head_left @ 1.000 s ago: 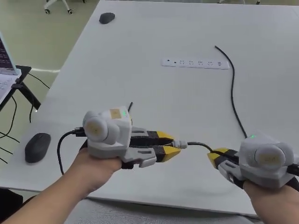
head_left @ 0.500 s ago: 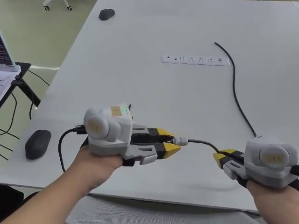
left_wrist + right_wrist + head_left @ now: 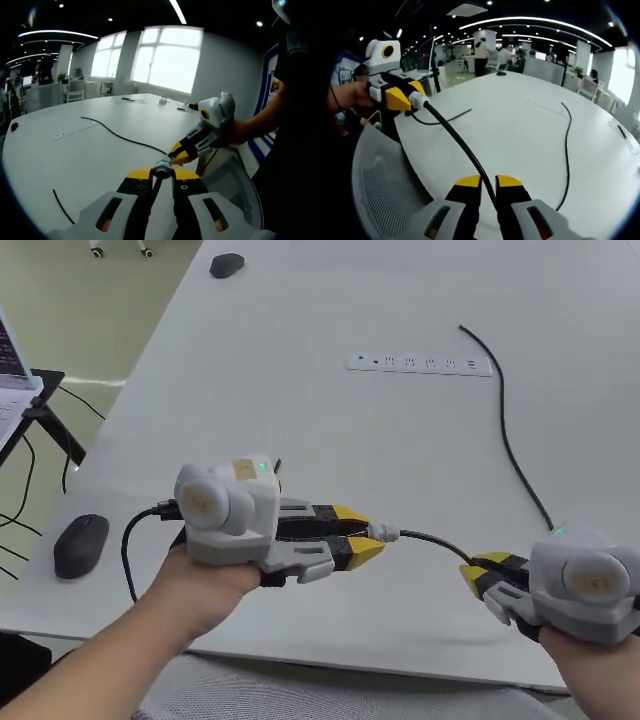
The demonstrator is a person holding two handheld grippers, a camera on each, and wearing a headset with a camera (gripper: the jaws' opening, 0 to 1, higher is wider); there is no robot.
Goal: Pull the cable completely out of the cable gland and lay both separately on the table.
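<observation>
The white table [image 3: 300,390] spreads wide beneath. In the head view the left gripper [image 3: 372,539] sits at seven o'clock and the right gripper [image 3: 473,574] at five, tips facing each other. The cable [image 3: 430,540], thin and black, is pinched in the right one's yellow-tipped jaws and runs toward ten o'clock into the cable gland [image 3: 385,533], a small pale grey fitting nipped between the left one's jaws.

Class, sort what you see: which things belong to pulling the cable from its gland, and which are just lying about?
In the job: cable, cable gland, left gripper, right gripper.
Lying about: power strip, loose black cord, near mouse, far mouse.
</observation>
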